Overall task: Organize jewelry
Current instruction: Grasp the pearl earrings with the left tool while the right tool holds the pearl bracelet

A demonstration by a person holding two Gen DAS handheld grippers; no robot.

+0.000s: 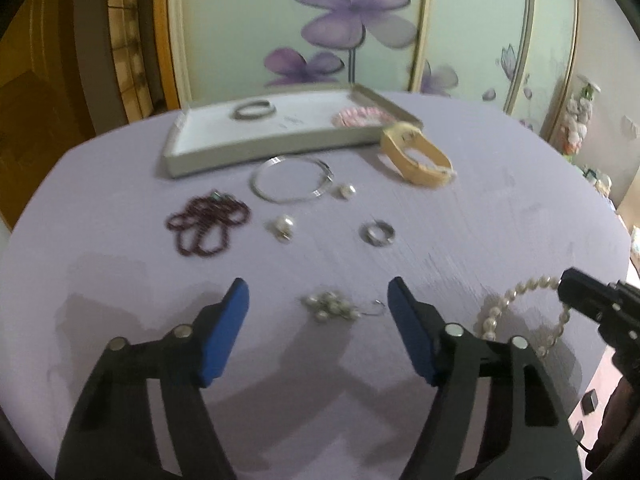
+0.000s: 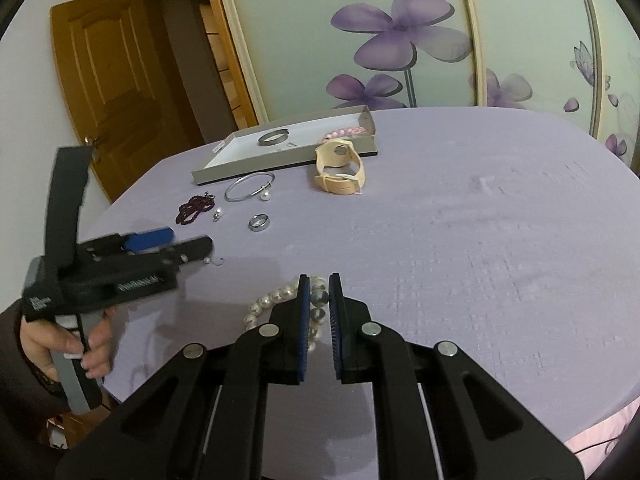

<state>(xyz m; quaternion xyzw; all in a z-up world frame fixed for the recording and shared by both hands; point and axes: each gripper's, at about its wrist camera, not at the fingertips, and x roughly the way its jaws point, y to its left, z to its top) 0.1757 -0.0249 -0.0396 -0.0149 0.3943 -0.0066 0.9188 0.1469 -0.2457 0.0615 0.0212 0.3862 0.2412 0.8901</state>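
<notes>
We see a wide table (image 2: pixel 460 232) under a lilac cloth, backed by pale green wardrobe panels (image 2: pixel 352 32) printed with purple flowers, with a brown wooden door (image 2: pixel 108 80) at ten o'clock in the right wrist view. Toward twelve o'clock on the table lies a shallow grey tray (image 1: pixel 248 142) holding a dark bangle (image 1: pixel 254 111) and a pink bracelet (image 1: pixel 360 115); a beige watch (image 1: pixel 416 156) rests just beside its right corner. Nearer us lie a silver bangle (image 1: pixel 290 180), dark red beads (image 1: pixel 206 224), a ring (image 1: pixel 378 233) and a pearl earring (image 1: pixel 332 306). Our left gripper (image 1: pixel 318 304) is spread wide above the earring. Our right gripper (image 2: pixel 319 294) is clenched on the pearl bracelet (image 2: pixel 272 300) at six o'clock. The small white lettering on the left tool is too blurred to read.
</notes>
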